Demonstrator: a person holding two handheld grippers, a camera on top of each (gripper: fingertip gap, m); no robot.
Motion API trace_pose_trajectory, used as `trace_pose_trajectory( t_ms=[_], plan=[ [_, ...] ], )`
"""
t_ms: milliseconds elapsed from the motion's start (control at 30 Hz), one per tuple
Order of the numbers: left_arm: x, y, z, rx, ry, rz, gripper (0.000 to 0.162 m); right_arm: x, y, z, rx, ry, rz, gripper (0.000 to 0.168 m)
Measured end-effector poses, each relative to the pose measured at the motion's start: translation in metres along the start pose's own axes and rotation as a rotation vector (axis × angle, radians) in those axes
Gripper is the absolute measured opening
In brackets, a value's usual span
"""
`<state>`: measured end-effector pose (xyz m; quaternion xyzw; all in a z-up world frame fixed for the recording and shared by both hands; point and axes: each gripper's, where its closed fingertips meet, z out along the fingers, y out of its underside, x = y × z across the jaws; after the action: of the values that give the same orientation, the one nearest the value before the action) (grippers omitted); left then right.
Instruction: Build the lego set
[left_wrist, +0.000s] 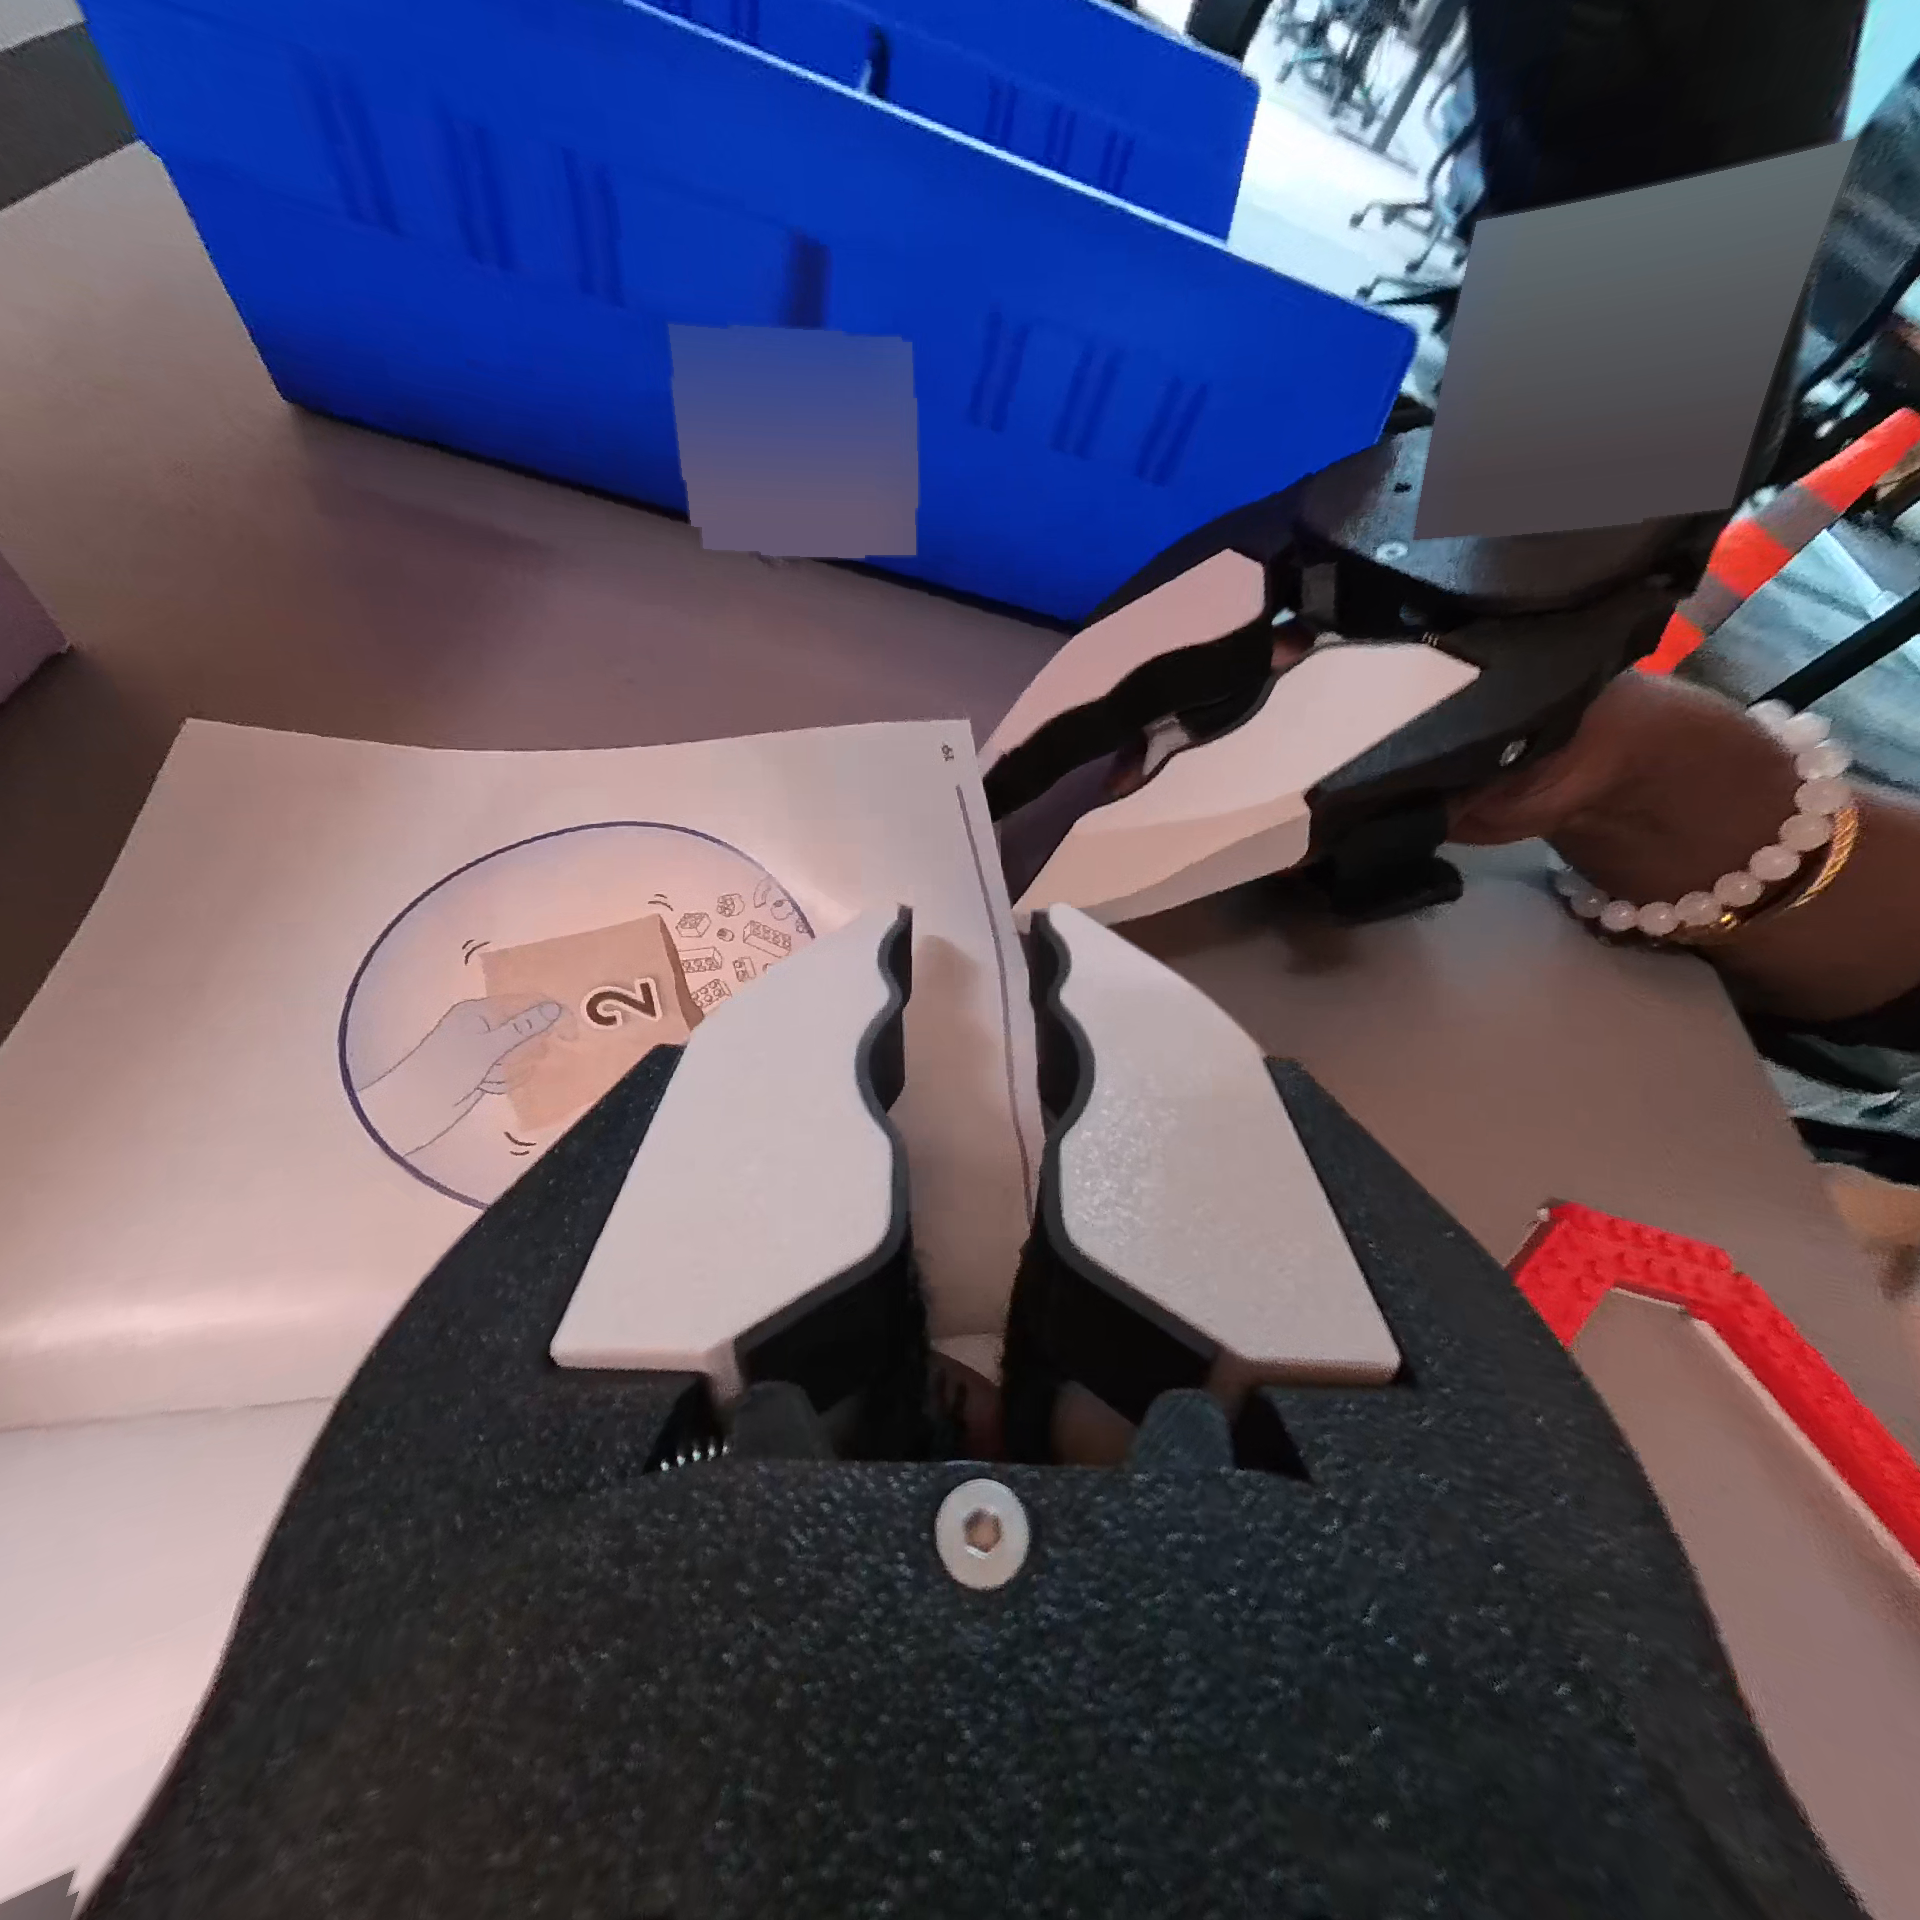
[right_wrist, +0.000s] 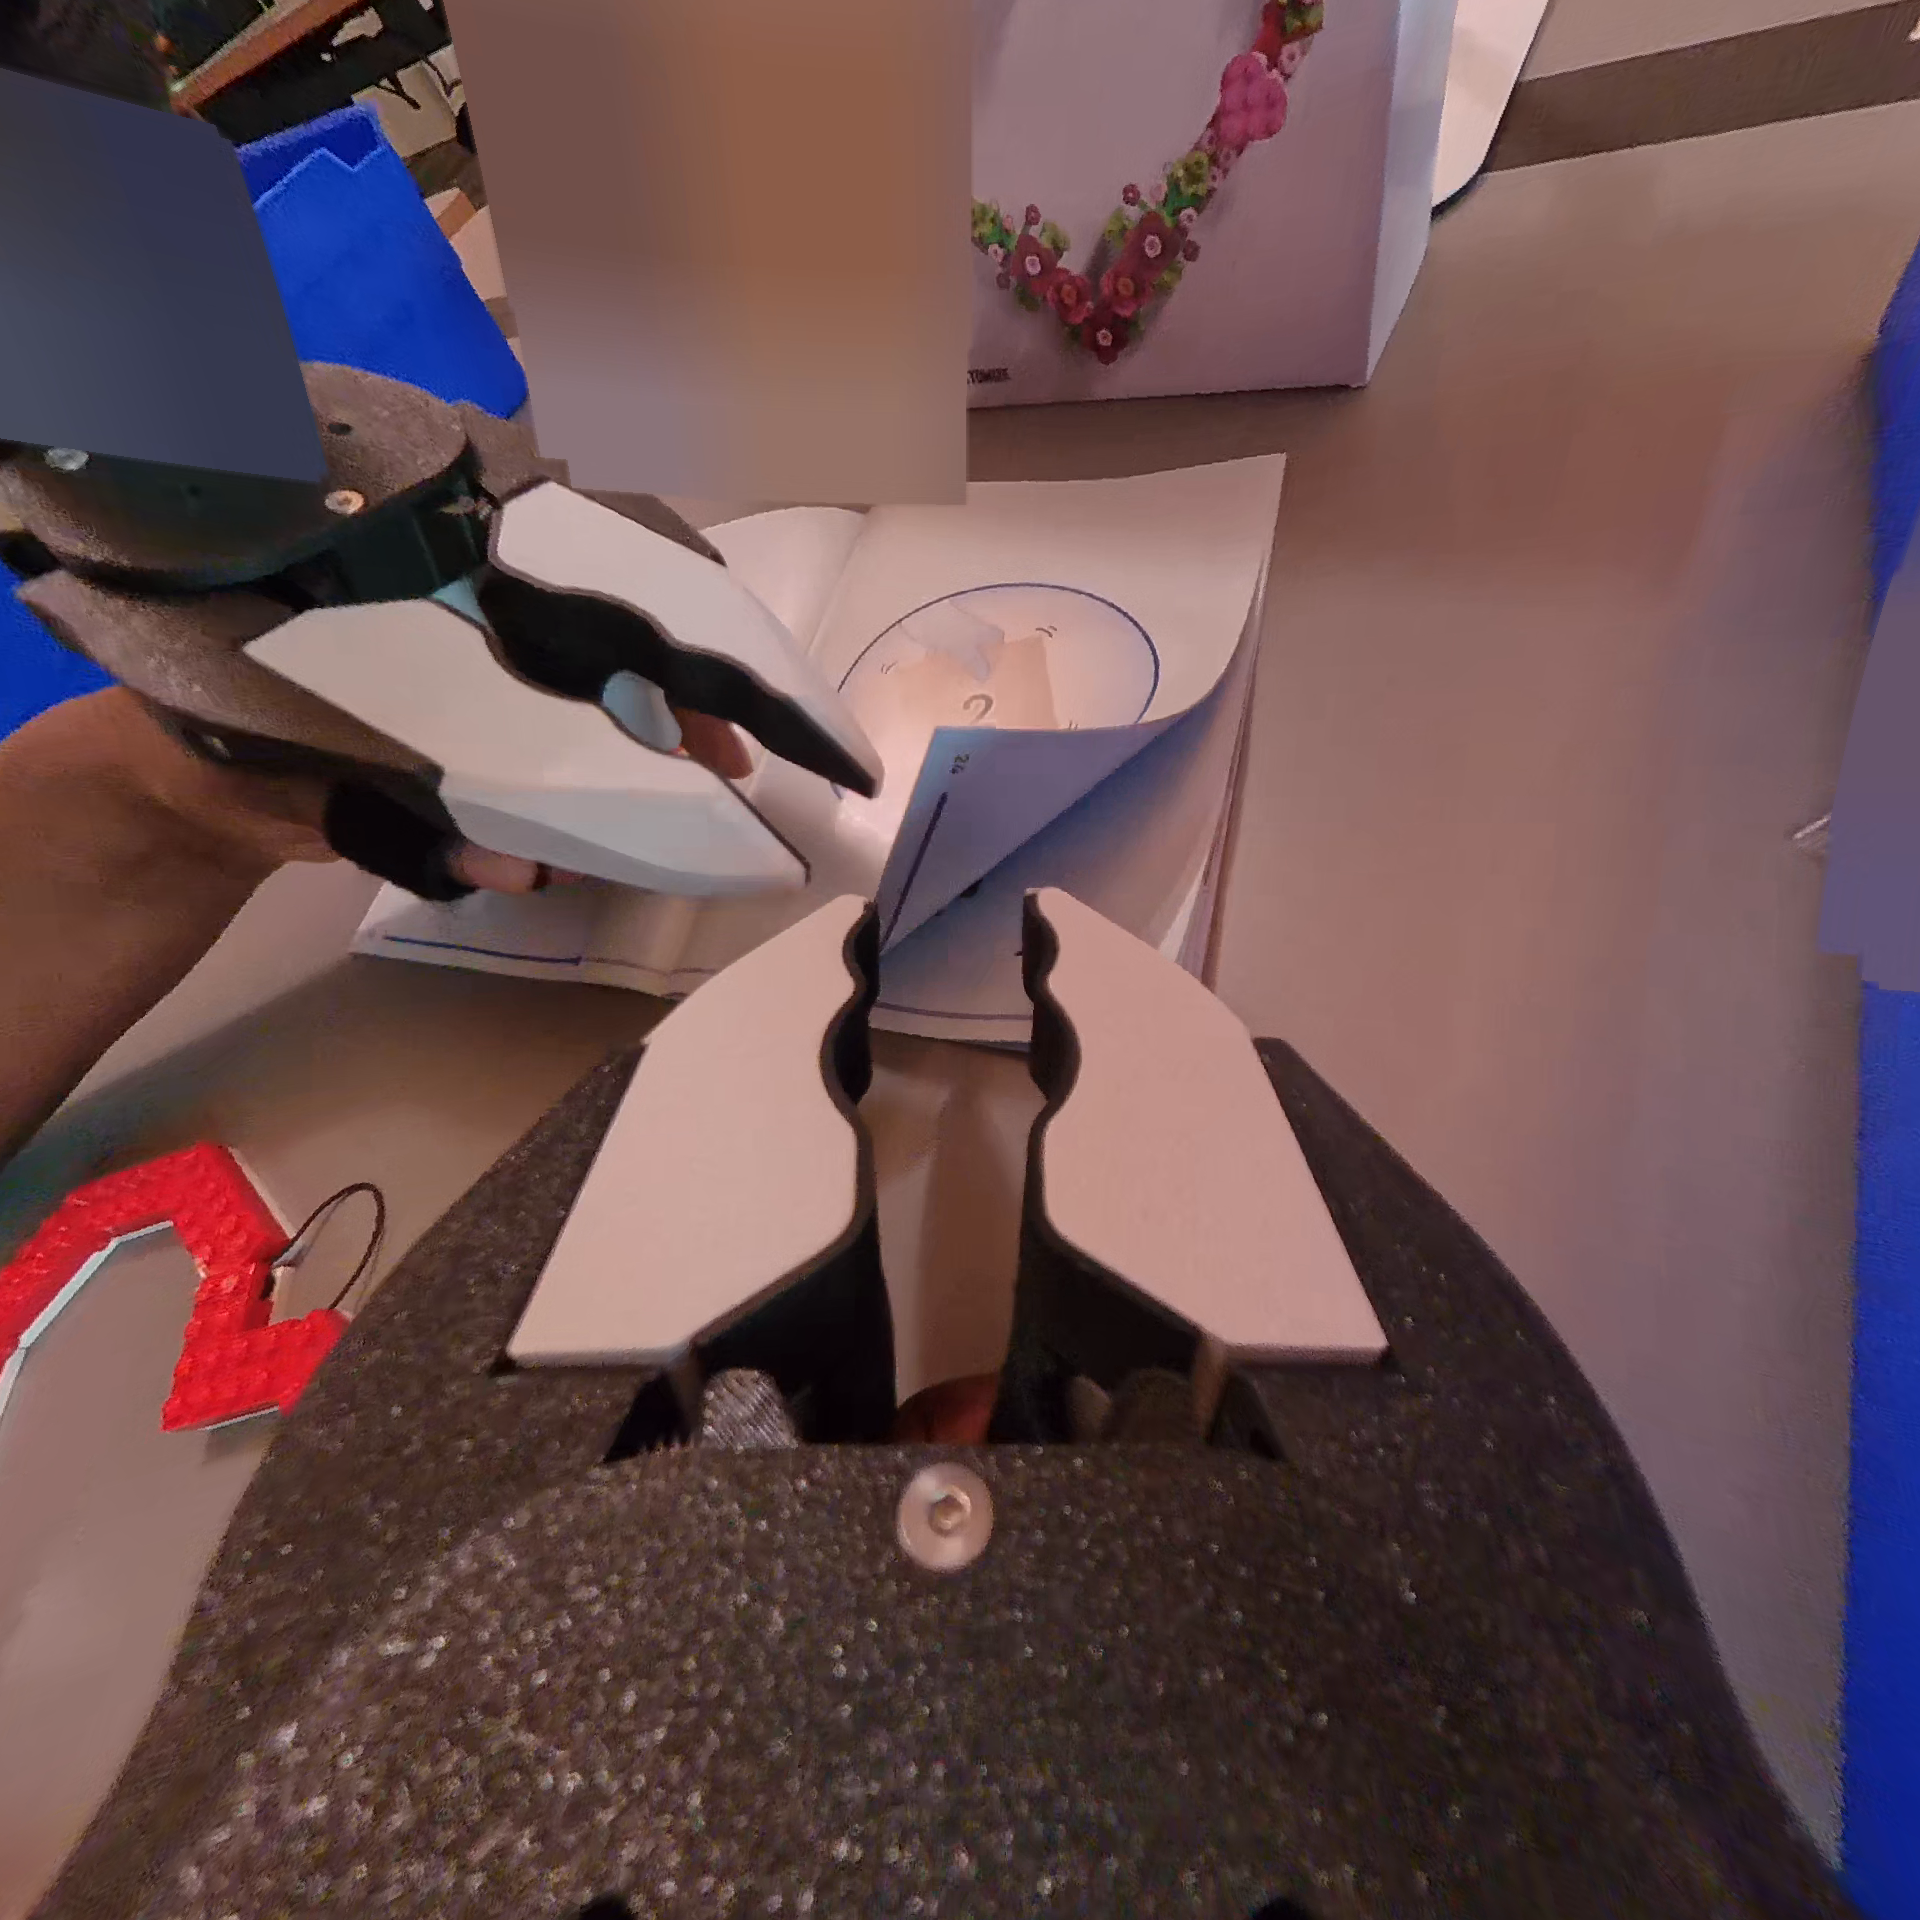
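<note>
An open instruction booklet (left_wrist: 312, 831) lies on the table; it also shows in the right wrist view (right_wrist: 1143, 582). One page (right_wrist: 1018, 821) curls up from it. My left gripper (left_wrist: 971, 925) is open, and that page's edge (left_wrist: 966, 1039) stands in the gap between its fingers. My right gripper (right_wrist: 948, 904) is open, with the page's lower corner just inside its left fingertip. The two grippers' tips almost meet at the page: the right gripper (left_wrist: 1006, 842) shows from the left wrist and the left gripper (right_wrist: 840, 831) from the right. A red studded lego frame (left_wrist: 1714, 1340) lies flat beside me (right_wrist: 208, 1278).
Blue plastic bins (left_wrist: 727, 260) stand behind the booklet, and another blue bin (right_wrist: 1886, 1351) is at the right edge. The white lego box (right_wrist: 1195, 208) with a flower heart picture stands beyond the booklet. A hand with a bead bracelet (left_wrist: 1714, 894) holds the right gripper. Only a small space, under 4 cm, lies between the two pairs of fingers.
</note>
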<state>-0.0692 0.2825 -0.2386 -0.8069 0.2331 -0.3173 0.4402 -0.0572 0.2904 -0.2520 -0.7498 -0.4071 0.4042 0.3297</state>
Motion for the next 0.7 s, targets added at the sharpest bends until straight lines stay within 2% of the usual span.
trace_pose_trajectory(
  t_ms=[167,267,467,533,600,700],
  plan=[
    [0.001,-0.010,-0.009,0.097,0.078,-0.107,0.020,-0.008,0.000,0.008,-0.024,0.009,-0.088,0.024],
    [-0.002,-0.015,-0.015,0.149,0.114,-0.183,0.022,-0.010,0.004,0.015,-0.080,0.063,-0.178,0.032],
    [-0.011,-0.020,-0.022,0.214,0.135,-0.287,0.023,-0.012,-0.003,0.024,-0.106,0.123,-0.299,0.037],
    [-0.016,-0.023,-0.026,0.254,0.135,-0.328,0.020,-0.014,-0.001,0.026,-0.130,0.120,-0.335,0.045],
    [-0.021,-0.024,-0.028,0.278,0.129,-0.363,0.016,-0.014,0.007,0.031,-0.181,0.119,-0.356,0.047],
    [-0.024,-0.022,-0.026,0.265,0.112,-0.389,0.013,-0.005,0.006,0.037,-0.180,0.182,-0.396,0.006]
  ],
)
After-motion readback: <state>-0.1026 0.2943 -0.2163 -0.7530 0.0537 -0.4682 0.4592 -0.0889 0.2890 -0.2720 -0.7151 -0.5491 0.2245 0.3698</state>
